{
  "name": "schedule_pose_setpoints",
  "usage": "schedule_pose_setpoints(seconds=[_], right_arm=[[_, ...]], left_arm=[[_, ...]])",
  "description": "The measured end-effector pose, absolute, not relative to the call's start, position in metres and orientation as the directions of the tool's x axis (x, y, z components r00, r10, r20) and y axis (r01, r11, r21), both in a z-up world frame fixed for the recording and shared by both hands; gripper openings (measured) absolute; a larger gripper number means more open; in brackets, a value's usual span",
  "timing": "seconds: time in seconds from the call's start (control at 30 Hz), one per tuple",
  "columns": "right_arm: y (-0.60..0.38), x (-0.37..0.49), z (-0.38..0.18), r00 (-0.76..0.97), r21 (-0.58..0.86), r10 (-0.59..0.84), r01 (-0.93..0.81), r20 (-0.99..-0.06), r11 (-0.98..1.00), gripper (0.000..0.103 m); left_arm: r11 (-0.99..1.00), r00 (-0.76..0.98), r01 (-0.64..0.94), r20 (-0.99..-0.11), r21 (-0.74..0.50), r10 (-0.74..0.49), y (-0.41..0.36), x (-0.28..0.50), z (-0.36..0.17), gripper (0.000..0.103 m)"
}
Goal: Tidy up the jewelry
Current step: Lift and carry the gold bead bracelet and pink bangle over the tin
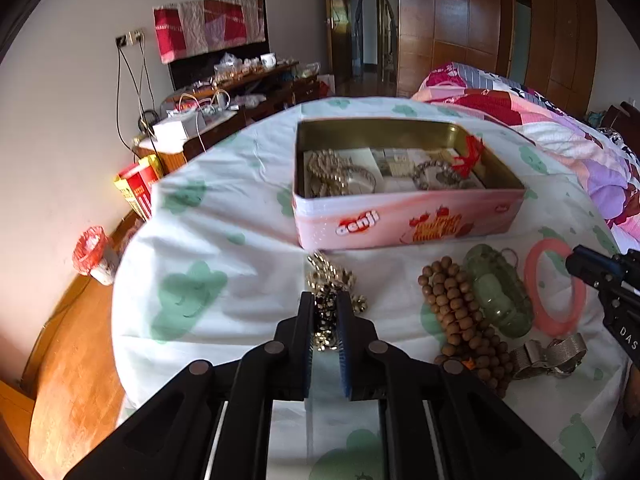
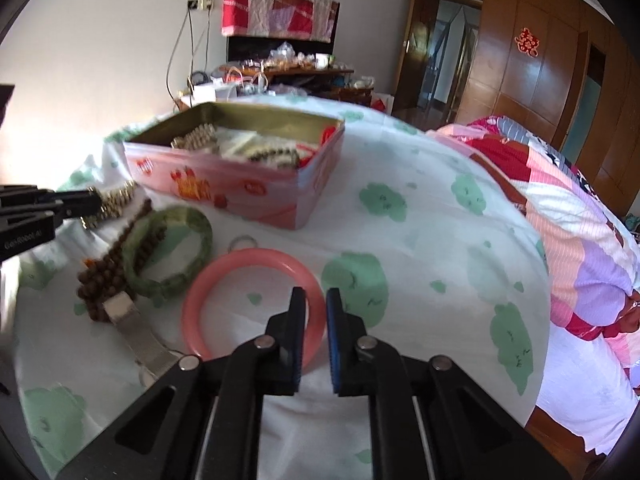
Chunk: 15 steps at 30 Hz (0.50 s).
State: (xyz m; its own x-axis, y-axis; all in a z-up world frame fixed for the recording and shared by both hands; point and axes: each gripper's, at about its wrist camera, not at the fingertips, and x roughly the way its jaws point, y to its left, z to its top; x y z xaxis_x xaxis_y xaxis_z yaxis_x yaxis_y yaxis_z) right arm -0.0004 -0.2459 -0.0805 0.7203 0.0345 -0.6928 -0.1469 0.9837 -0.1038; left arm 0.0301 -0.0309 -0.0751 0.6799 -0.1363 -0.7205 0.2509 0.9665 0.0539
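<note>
A pink tin box lies open on the white bed sheet and holds pearl strands and bracelets. In front of it lie a gold chain, brown wooden beads, a green bangle, a pink bangle and a silver mesh watch. My left gripper is shut on the gold chain. My right gripper straddles the pink bangle's rim, jaws narrow and closing on it.
A folded pink and red quilt lies at the right. The bed's left edge drops to a wooden floor with a small bin. A cluttered desk stands by the far wall.
</note>
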Motion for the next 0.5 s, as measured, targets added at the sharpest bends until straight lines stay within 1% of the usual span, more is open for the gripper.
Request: schedule_pose_setpoints(seconds=[0.27,0.5], right_arm=[[-0.236,-0.008,-0.058,0.778,-0.138,0.034,-0.153,-0.627,0.979,0.012],[-0.236,-0.009,-0.047,0.805,-0.144,0.031,-0.143,-0.593,0.979,0.012]], left_arm=[[0.966,0.7,0.252,-0.699,0.047,-0.148,-0.029,0.024,-0.062,0.01],[0.968,0.72,0.247,-0.676,0.041,-0.155,-0.026,0.019,-0.049,0.01]])
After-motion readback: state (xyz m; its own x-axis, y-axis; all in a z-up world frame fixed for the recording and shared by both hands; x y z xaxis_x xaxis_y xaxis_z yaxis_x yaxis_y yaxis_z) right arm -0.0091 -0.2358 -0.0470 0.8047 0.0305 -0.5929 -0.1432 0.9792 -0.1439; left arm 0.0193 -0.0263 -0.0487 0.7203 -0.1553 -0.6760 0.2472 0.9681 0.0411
